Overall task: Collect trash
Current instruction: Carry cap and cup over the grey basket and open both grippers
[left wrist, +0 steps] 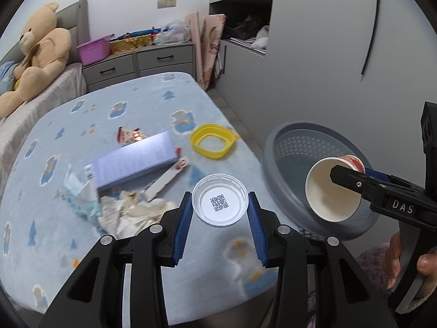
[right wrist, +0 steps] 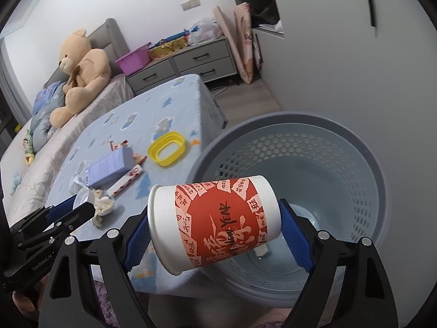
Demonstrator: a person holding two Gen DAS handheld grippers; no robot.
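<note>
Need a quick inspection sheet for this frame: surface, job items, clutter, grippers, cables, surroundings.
Surface: bed with blue patterned blanket.
Job's things: paper cup held on its side over the grey bin; clear lid held over the blanket; purple box, yellow ring, crumpled tissue and wrappers on the blanket.
Clutter: teddy bear at the bed head.
Grippers: left hand-held gripper shut on the clear lid; right hand-held gripper shut on the paper cup.
Cables: a thin cord on the floor by the dresser.
Surroundings: grey dresser with pink tub, boards leaning on the wall.
</note>
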